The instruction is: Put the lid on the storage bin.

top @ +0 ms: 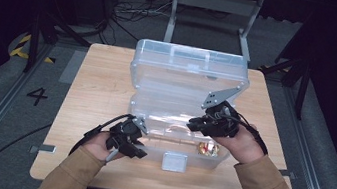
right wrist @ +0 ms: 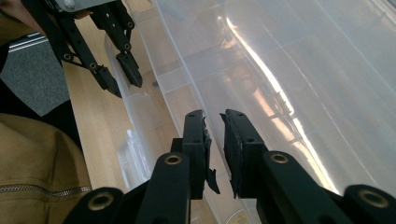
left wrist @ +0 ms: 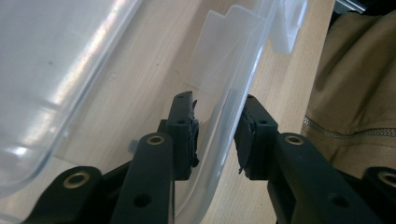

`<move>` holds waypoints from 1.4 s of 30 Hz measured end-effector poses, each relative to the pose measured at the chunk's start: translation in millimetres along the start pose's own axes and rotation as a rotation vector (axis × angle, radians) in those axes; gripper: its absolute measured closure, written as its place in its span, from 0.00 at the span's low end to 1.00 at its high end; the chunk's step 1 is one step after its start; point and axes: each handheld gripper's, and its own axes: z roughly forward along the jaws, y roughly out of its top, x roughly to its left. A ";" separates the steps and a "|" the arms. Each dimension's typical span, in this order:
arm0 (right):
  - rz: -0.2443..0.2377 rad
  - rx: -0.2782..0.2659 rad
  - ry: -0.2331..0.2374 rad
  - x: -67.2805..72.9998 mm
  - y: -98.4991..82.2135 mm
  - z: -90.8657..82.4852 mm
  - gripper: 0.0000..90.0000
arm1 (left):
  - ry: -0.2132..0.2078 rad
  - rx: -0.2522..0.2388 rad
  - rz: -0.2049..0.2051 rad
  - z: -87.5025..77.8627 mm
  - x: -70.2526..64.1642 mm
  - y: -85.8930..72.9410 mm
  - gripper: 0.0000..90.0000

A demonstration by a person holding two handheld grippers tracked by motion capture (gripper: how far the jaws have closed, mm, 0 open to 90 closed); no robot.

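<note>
Left claw (left wrist: 215, 135) open astride the clear box's (top: 183, 81) front wall; right claw (right wrist: 214, 140) slightly parted, empty, above the box interior.

Clear plastic box (top: 179, 126) stands open on the table, lid upright behind it

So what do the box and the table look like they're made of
The box looks like clear, glossy plastic: the table shows through its walls and bright glare streaks run along them. The table looks like light wood or a wood-look laminate, matte, with fine straight grain; which of the two can't be told.
</note>
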 end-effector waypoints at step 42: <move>-0.010 0.005 -0.021 13.7 -9.6 5.3 0.88 | 0.212 -0.681 -0.278 -106.5 9.3 -18.8 0.99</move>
